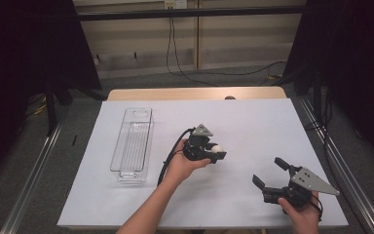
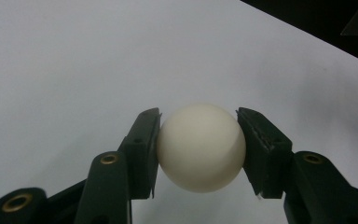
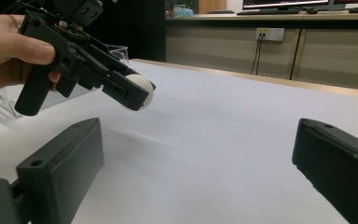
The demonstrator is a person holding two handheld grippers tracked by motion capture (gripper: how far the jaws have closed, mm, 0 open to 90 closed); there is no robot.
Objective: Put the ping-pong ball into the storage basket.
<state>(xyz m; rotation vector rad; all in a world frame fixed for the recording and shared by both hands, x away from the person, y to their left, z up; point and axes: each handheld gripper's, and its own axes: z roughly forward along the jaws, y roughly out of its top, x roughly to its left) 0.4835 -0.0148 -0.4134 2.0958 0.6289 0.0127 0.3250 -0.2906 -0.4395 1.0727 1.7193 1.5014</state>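
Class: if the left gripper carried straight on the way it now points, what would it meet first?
Probably the white table surface: the left gripper, shut on the ball, tilts down toward it, with nothing between, though depth is uncertain.

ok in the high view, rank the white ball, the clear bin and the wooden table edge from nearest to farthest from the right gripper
1. White ball: nearest, up and to the left of the right gripper, held by the left gripper.
2. Wooden table edge: farther, along the far side of the table.
3. Clear bin: farthest, over at the left of the white sheet.
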